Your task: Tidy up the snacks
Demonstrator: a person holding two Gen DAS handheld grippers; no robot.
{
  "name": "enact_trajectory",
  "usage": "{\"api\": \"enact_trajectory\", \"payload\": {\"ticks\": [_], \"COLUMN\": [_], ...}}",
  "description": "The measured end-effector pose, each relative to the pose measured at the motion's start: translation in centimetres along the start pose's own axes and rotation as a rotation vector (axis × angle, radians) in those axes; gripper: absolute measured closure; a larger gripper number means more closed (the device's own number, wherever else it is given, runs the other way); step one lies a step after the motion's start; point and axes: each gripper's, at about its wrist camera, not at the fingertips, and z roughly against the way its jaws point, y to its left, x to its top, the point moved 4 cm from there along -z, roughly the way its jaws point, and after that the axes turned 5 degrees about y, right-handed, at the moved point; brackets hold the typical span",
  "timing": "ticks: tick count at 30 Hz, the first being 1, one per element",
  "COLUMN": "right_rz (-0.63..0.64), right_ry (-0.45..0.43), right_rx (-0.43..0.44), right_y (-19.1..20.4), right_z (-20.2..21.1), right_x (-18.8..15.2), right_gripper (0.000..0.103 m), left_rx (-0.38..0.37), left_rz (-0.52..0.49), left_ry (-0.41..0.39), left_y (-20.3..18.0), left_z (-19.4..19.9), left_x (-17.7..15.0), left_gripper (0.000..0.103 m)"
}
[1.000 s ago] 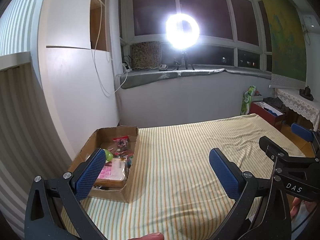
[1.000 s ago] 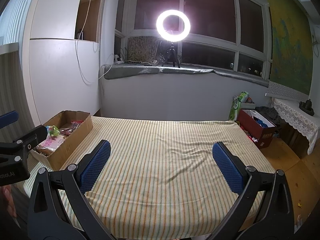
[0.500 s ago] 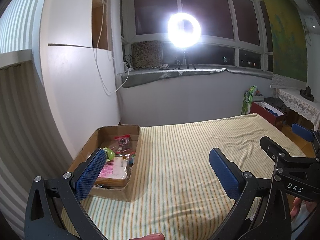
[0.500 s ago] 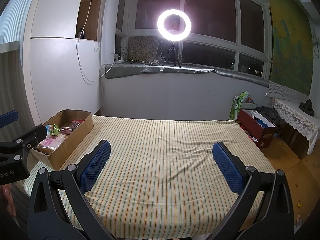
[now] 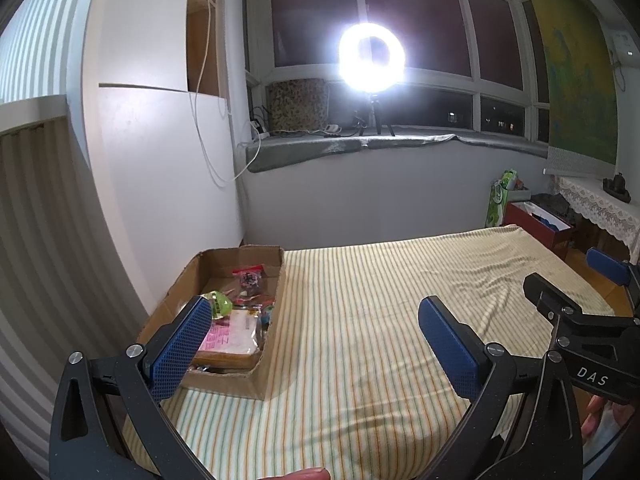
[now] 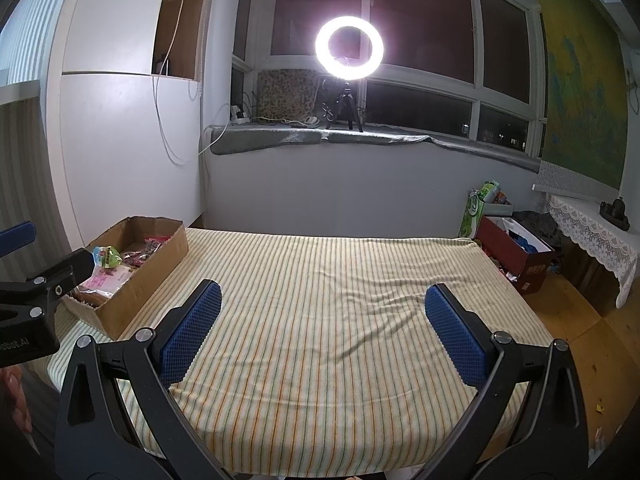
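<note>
Leftmost, a cardboard box (image 5: 224,312) holding snack packets (image 5: 230,326) sits at the striped bed's (image 5: 360,320) left edge; the left gripper (image 5: 316,332) hovers beside it, jaws wide and empty; further right, the right gripper (image 6: 322,320) likewise gapes over bare sheet.

Snack packets (image 5: 240,312) fill the open cardboard box (image 5: 276,344).

white letters "das" stand on the black body of the right gripper (image 5: 608,276), seen in the left wrist view. print on the snack packets (image 5: 230,330) in the cardboard box (image 5: 276,344) is too small to read.
</note>
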Motion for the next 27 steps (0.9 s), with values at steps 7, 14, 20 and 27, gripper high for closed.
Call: {"api": "enact_trajectory", "payload": {"ticks": [7, 14, 20, 27], "right_rz": [0.000, 0.002, 0.002, 0.002], "right_ry": [0.002, 0.003, 0.003, 0.003], "right_rx": [0.002, 0.004, 0.005, 0.006], "right_y": [-0.05, -0.22, -0.38, -0.43], "right_z": [-0.04, -0.01, -0.09, -0.06], "right_x": [-0.06, -0.17, -0.17, -0.22], "right_gripper": [0.000, 0.000, 0.000, 0.000], "left_rx": [-0.003, -0.002, -0.003, -0.005], "left_rz": [0.006, 0.010, 0.009, 0.009], "left_ry": [0.006, 0.011, 0.011, 0.011], "left_y": [0.25, 0.27, 0.32, 0.15], "left_z": [-0.29, -0.47, -0.49, -0.47], "left_x": [-0.14, -0.13, -0.12, -0.15], "left_gripper": [0.001, 0.001, 0.001, 0.001]}}
